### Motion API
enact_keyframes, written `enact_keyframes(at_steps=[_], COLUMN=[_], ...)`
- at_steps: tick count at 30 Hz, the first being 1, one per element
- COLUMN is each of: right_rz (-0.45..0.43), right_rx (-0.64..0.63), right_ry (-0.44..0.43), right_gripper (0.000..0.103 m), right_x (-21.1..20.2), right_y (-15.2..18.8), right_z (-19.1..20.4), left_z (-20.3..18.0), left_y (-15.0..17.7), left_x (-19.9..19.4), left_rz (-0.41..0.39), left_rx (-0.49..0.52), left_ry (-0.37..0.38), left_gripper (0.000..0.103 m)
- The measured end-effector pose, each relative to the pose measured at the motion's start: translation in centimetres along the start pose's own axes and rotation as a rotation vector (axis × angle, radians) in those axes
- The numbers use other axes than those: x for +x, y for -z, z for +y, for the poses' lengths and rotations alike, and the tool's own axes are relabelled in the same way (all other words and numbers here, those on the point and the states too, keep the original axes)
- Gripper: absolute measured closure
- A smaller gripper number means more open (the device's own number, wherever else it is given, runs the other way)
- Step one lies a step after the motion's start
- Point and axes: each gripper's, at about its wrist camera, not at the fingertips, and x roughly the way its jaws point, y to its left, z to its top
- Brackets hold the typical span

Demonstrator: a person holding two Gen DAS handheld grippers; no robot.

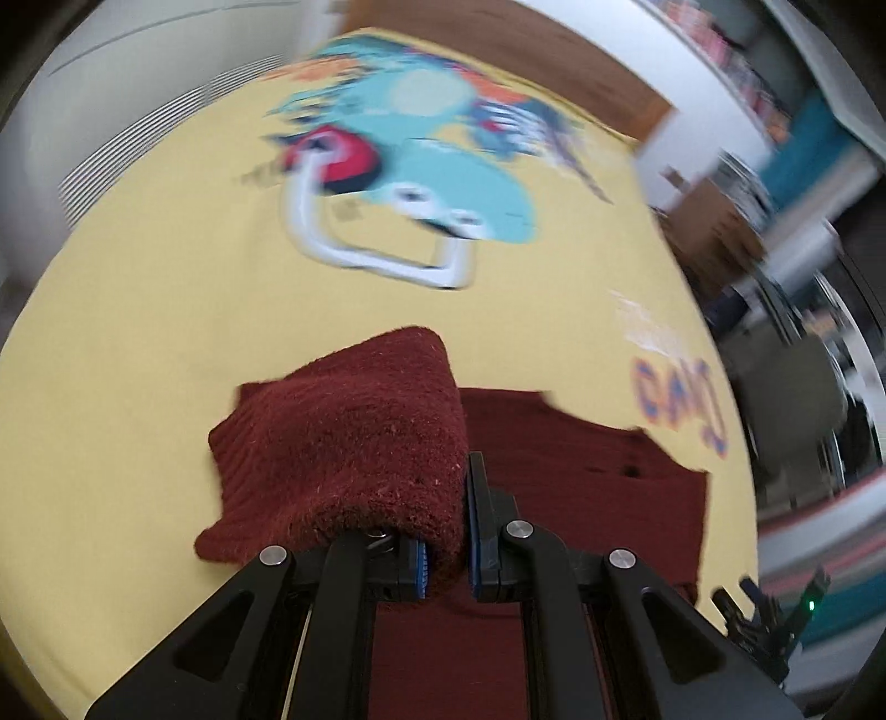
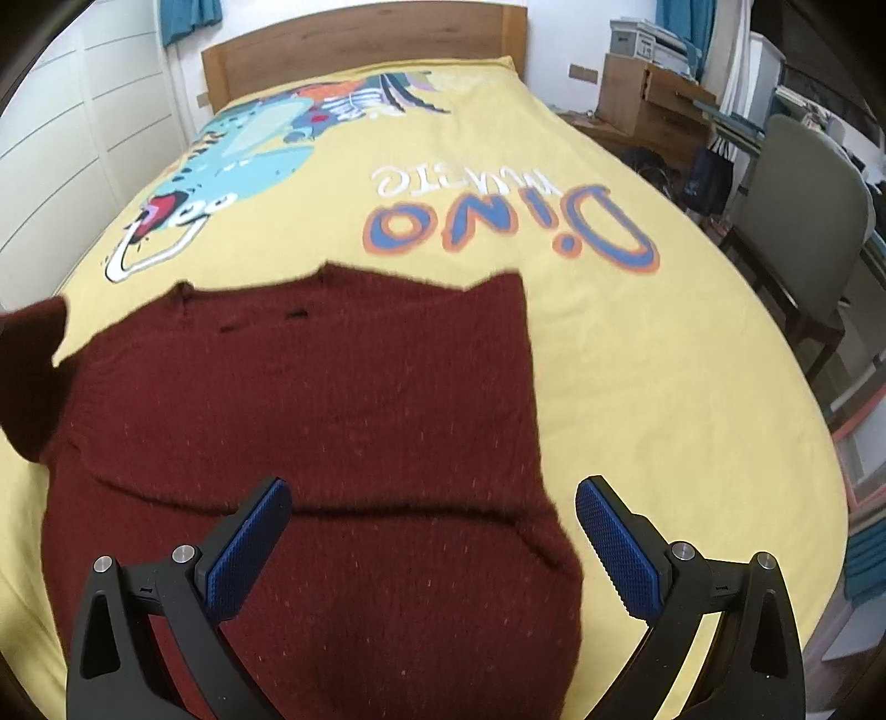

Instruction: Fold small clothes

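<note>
A dark red knitted sweater (image 2: pixel 310 421) lies spread on the yellow bedspread (image 2: pixel 637 354). My left gripper (image 1: pixel 446 531) is shut on a fold of the sweater's sleeve (image 1: pixel 343 443), lifted off the bed and bunched over the left finger. The rest of the sweater (image 1: pixel 581 487) lies flat below and to the right. The lifted sleeve (image 2: pixel 33 365) shows at the left edge of the right wrist view. My right gripper (image 2: pixel 432 531) hangs open above the sweater's lower body, nothing between its blue pads (image 2: pixel 614 548).
The bedspread carries a dinosaur print (image 2: pixel 249 149) and the word Dino (image 2: pixel 509 227). A wooden headboard (image 2: pixel 360 44) stands at the far end. A grey chair (image 2: pixel 803 221), a wooden cabinet (image 2: pixel 653 94) and clutter line the right side. White wardrobe doors (image 2: pixel 83 138) are on the left.
</note>
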Motion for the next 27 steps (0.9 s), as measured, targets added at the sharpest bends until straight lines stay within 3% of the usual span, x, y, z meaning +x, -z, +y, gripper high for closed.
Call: enact_keyframes(at_steps=[3,10,17,27], right_rz=[-0.009,-0.009,0.037,0.122], right_rx=[-0.006,0.014,0.025,0.051], right_ry=[0.013,0.019,0.025,0.006], right_gripper=[0.001,0.001,0.001,0.001], right_x=[-0.4,-0.8,0.1,2.4], right_y=[-1.3,-2.4,-0.6,2.3], right_z=[-0.3,-1.4,-2.2,-2.5], left_z=[-4.9,-12.5,-14.2,-13.8], left_y=[-1.3,3.2,8.5,10.3], left_x=[3.7,11.8,17.5,20.3], left_rz=[0.028,0.139,0.223,0.262], left_rx=[0.064,0.164,0.228,0.252], left_ry=[0.036,0.030,-0.075,-0.150], left_gripper=[0.095,0.095,0.095,0.092])
